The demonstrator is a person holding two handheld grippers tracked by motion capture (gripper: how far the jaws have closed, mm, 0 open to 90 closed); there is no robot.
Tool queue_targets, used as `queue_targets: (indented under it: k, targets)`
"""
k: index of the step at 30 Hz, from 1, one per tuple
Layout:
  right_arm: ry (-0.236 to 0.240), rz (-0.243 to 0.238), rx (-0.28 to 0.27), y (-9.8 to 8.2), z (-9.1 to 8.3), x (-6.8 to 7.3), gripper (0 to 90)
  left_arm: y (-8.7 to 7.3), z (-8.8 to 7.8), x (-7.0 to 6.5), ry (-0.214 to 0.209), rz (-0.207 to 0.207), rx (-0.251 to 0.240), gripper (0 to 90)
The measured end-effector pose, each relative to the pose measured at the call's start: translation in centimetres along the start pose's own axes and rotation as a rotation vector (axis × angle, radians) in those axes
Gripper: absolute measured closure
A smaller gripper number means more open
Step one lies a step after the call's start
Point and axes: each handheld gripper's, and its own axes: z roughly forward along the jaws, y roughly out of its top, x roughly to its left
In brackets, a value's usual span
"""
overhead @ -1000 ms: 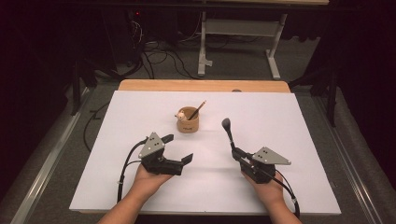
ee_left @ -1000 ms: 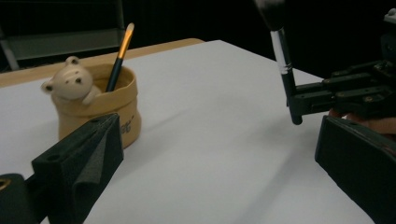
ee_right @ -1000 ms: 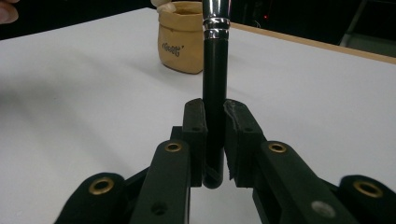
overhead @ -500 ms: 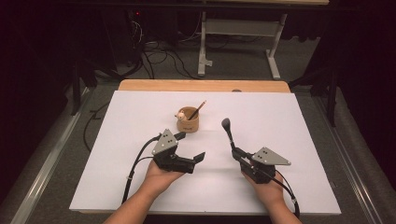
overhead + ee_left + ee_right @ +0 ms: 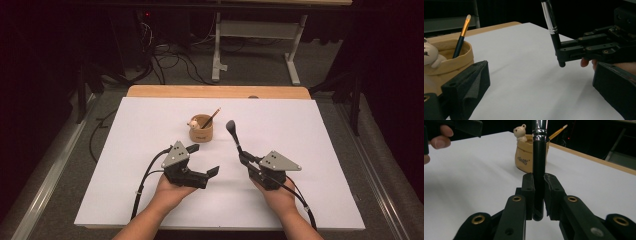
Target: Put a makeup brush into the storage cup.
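The right gripper (image 5: 539,192) is pressing its pads on the black handle of a makeup brush (image 5: 233,134), which is pointing up and away. The left gripper (image 5: 204,160) is keeping its jaws wide apart, near the beige cup (image 5: 201,131) holding a thin brush (image 5: 211,118) on the white table (image 5: 125,150).

left gripper (image 5: 200,160) | shifted right, toward the right gripper (image 5: 243,159) | cable now trails more to the left

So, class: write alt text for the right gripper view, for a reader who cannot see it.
The right gripper is shut on a black-handled makeup brush, held upright over a white table. Behind stands a tan cup with a small bear figure on its rim.
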Motion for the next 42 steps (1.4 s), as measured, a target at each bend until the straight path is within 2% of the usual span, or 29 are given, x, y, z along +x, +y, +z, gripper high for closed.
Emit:
queue_targets:
  k: [7,13,17,22,25,29,42]
  targets:
    - [0.012,0.005,-0.027,0.7,0.9,0.3,81.5,-0.1,0.0,-0.2,-0.012,-0.004,0.001,1.8]
    - [0.017,-0.012,-0.043,0.7,0.3,1.0,81.5,-0.3,0.0,-0.5,-0.026,-0.011,0.004,2.0]
    - [0.021,-0.003,-0.054,0.6,-0.3,1.3,81.5,-0.4,-0.1,-0.8,-0.029,-0.006,0.004,2.3]
    - [0.012,-0.023,-0.042,0.2,-0.4,1.4,81.5,-0.3,-0.3,-1.0,-0.034,-0.008,0.004,2.4]
    - [0.011,-0.010,-0.040,0.1,-0.5,1.5,81.5,-0.3,-0.5,-1.0,-0.035,-0.011,-0.003,2.4]
    - [0.011,-0.030,-0.039,-0.1,-0.4,1.7,81.5,-0.2,-0.6,-1.0,-0.037,-0.011,-0.008,2.7]
    - [0.049,-0.033,-0.055,-0.3,-0.3,2.7,81.5,-0.1,-0.8,-0.9,-0.043,-0.019,-0.013,2.7]
